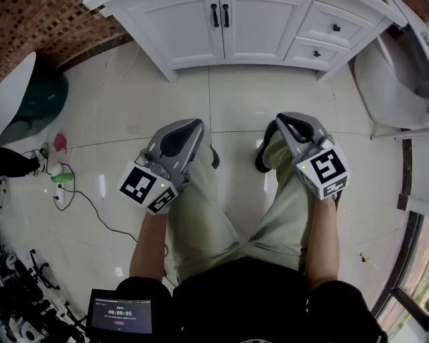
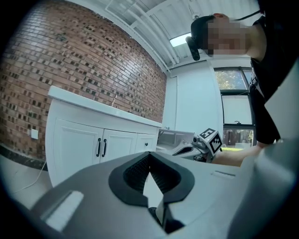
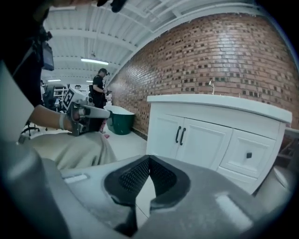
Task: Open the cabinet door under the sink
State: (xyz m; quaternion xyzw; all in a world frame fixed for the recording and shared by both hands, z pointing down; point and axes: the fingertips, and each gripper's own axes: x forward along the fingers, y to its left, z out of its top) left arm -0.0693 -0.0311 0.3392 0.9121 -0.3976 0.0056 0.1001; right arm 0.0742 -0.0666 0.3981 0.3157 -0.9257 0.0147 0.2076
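White cabinet door (image 1: 184, 27) — beyond left tongs (image 1: 196, 128), right tongs (image 1: 283, 123)

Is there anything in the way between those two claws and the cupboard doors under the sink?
Nothing visible. Only bare tiled floor lies between the left claw, the right claw and the white cabinet doors with their black handles. Both claws are shut and empty, above the person's thighs.

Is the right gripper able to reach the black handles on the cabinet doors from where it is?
Probably yes. Only floor lies between the right gripper and the handles. It is well short of them, though, with its jaws together, so it must move in and open first.
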